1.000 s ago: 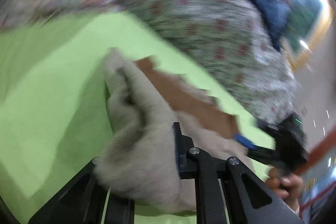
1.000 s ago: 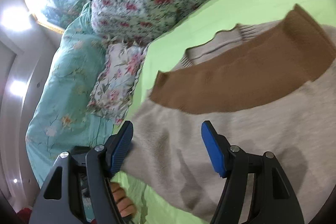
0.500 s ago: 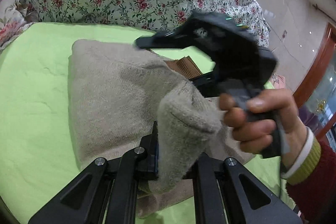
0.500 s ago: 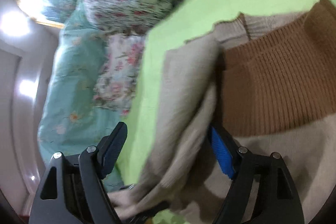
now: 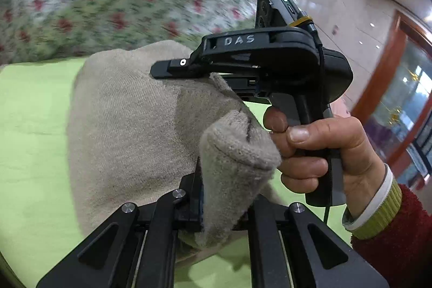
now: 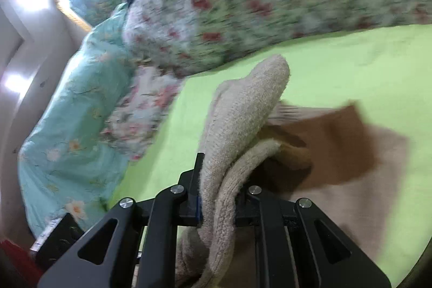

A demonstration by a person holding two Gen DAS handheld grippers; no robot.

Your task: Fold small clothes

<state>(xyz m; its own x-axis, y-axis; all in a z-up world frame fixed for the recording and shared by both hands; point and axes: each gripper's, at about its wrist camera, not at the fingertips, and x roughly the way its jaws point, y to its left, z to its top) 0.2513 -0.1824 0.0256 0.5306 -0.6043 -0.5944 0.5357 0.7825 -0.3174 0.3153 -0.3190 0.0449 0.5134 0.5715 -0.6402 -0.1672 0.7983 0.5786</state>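
A fold is in hand: the left gripper is clamped on a bunched edge of the beige knit garment, and the right gripper, whose jaws have just been closing, now pinches another doubled edge, lifted off the green sheet; the brown band lies beyond; next, probably, both edges are carried across and laid flat together; floral bedding is heaped far behind, a pale wall to the right.
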